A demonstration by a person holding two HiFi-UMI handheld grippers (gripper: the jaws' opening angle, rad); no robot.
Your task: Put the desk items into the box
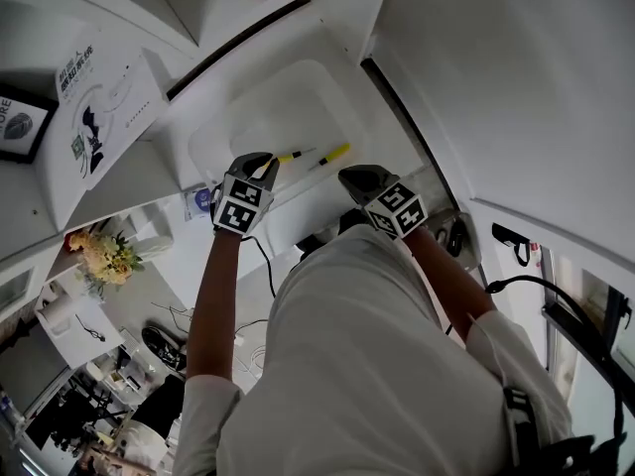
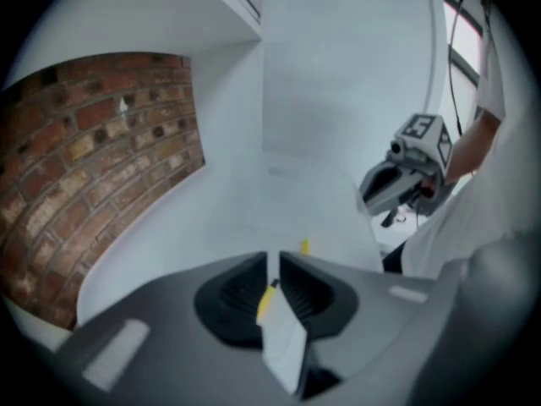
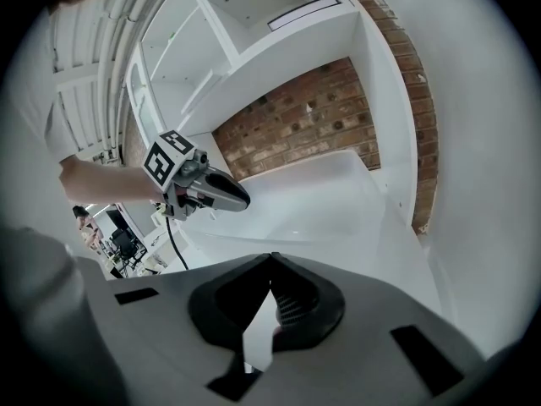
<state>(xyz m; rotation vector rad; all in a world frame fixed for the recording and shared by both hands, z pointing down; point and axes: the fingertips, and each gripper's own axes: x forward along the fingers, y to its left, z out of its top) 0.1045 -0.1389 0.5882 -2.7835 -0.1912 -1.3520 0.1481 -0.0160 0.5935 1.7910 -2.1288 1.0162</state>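
Note:
A shallow white box [image 1: 298, 92] lies on the white desk under both grippers. My left gripper [image 1: 266, 164] hangs over its near left part, jaws nearly together on a yellow pen [image 1: 290, 155] that sticks out to the right. In the left gripper view that yellow pen [image 2: 267, 299] sits in the narrow slit between the jaws of the left gripper [image 2: 273, 260]. A second yellow pen [image 1: 333, 153] lies in the box, seen as the second pen [image 2: 304, 245] past the jaw tips. My right gripper [image 1: 349, 177] is shut and empty; its jaw tips meet [image 3: 270, 259].
A printed white carton [image 1: 99, 117] and a framed picture [image 1: 20, 122] stand at the upper left, flowers [image 1: 104, 256] below them. A brick wall [image 2: 101, 142] and white shelves [image 3: 254, 24] rise behind the box. A black cable [image 1: 266, 266] hangs from the left gripper.

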